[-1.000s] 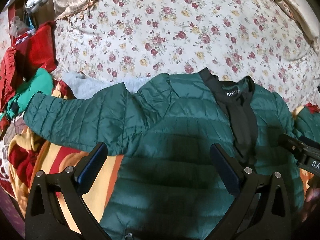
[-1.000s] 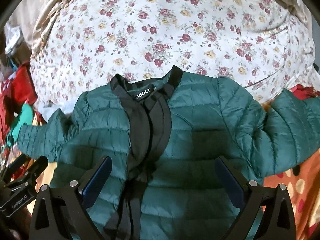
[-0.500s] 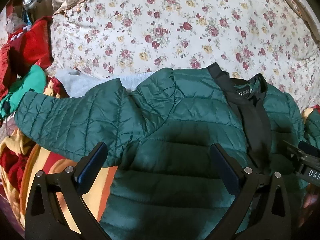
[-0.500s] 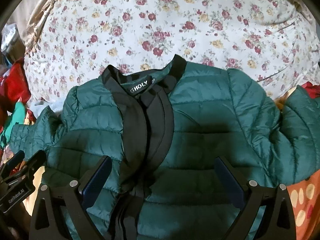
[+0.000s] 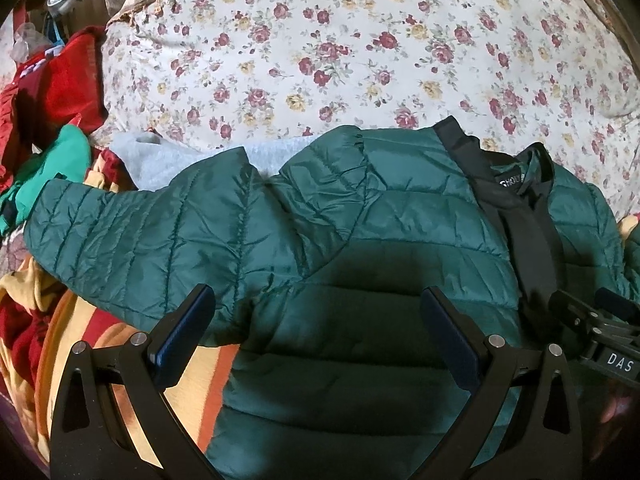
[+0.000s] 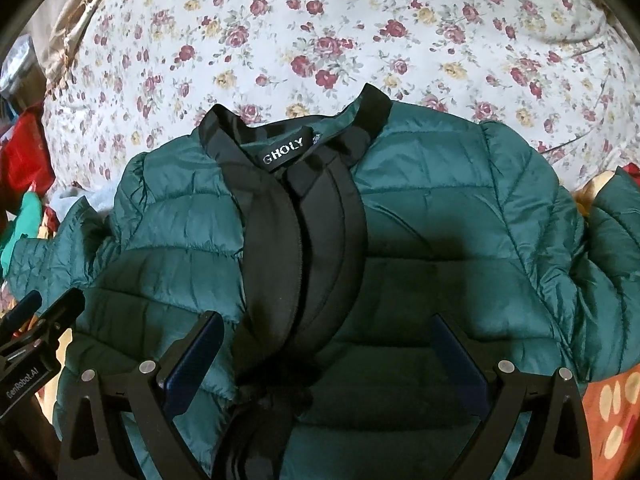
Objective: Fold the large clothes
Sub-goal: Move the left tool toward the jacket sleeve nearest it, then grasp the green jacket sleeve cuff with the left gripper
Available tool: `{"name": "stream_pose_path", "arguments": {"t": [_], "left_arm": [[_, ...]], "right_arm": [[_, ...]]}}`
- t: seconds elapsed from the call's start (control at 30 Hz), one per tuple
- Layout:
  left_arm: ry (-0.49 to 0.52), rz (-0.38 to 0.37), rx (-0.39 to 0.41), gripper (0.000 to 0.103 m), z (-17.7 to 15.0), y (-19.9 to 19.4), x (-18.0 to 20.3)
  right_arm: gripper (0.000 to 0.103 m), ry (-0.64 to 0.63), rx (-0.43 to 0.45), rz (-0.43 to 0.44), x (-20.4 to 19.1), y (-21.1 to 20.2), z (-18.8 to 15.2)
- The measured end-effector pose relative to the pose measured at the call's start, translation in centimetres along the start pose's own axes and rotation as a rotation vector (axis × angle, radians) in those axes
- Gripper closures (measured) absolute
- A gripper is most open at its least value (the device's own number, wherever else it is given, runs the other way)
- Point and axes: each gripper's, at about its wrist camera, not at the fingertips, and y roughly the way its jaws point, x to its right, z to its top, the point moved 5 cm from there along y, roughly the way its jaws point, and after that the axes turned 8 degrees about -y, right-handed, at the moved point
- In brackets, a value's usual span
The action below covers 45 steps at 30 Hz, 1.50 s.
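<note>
A dark green quilted puffer jacket lies front up on the bed, with a black zip placket and collar and a "GHOLY" label. One sleeve stretches out to the left, the other sleeve to the right. My left gripper is open and empty, just above the jacket's left chest below the armpit. My right gripper is open and empty over the lower placket. Each gripper shows at the edge of the other's view.
A floral bedsheet covers the bed beyond the jacket. A heap of red, green and grey clothes lies at the left. A striped yellow and orange blanket lies under the left sleeve, a spotted orange cloth at the right.
Both grippers have moved closer over the jacket, which looms larger in both views. The jaws have stayed open. The jacket has not moved.
</note>
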Motion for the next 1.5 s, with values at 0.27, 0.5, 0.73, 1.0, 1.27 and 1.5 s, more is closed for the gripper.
{"name": "stream_pose_path", "arguments": {"t": [0.27,0.5,0.73,1.0,1.27,1.5], "left_arm": [[-0.009,0.01,-0.005,0.001,0.2,0.2,-0.8],[-0.016,0.028,-0.003,0.001,0.4,0.1,-1.8],[-0.044,0.068,-0.002,0.001,0.6,0.0,-3.9],[-0.113,0.18,-0.007,0.001,1.5,0.6,-10.0],[-0.263,0.37,0.006,0.001,4.2,1.5,-21.9],[-0.362,0.459,0.001,0.001,5.7,2.7,-30.2]], "right_arm": [[0.002,-0.029,-0.02,0.008,-1.2,0.3,-0.3],[0.002,-0.044,-0.029,0.02,-1.9,0.5,-0.4],[0.002,-0.06,-0.031,0.012,-2.0,0.6,-0.3],[0.002,-0.062,-0.044,0.021,-1.9,0.3,-0.7],[0.002,-0.106,-0.068,0.03,-2.6,0.4,-1.5],[0.002,-0.119,-0.078,0.017,-2.5,0.9,-1.4]]}}
